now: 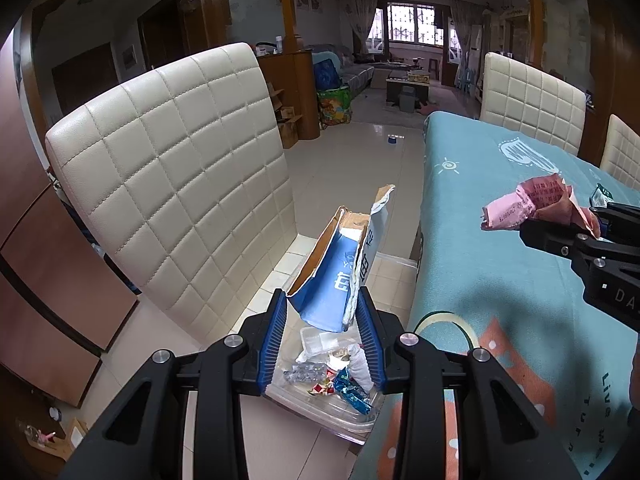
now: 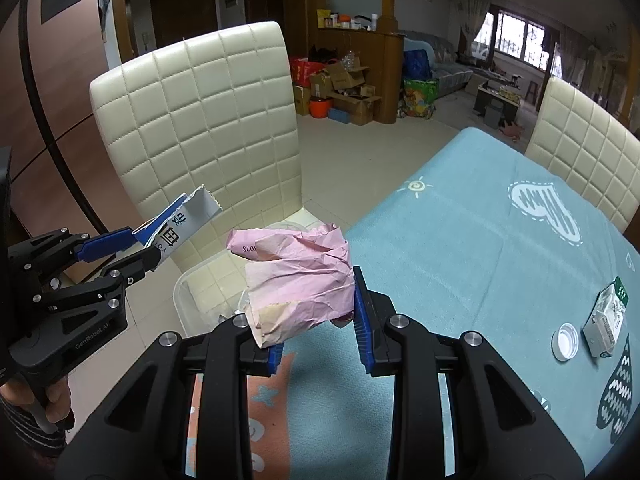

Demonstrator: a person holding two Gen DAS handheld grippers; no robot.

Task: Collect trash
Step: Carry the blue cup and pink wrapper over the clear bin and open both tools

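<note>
My left gripper (image 1: 322,300) is shut on a torn blue and white carton (image 1: 332,280), which stands up between the blue pads. Right below it is a clear plastic bin (image 1: 360,426) holding wrappers and a plastic tray. My right gripper (image 2: 316,300) is shut on a crumpled pink paper (image 2: 300,280) over the table's near-left edge. In the right wrist view the left gripper (image 2: 148,248) is at the left with the carton (image 2: 188,220), above the bin (image 2: 184,292). The left wrist view shows the right gripper (image 1: 596,220) with the pink paper (image 1: 532,204) at the right.
A teal patterned cloth covers the table (image 2: 460,240). On it lie a white bottle cap (image 2: 565,341) and a small white and green packet (image 2: 608,320). A cream quilted chair (image 1: 172,168) stands close behind the bin, another chair (image 2: 592,160) at the table's far side. A hand (image 2: 52,400) holds the left gripper's handle.
</note>
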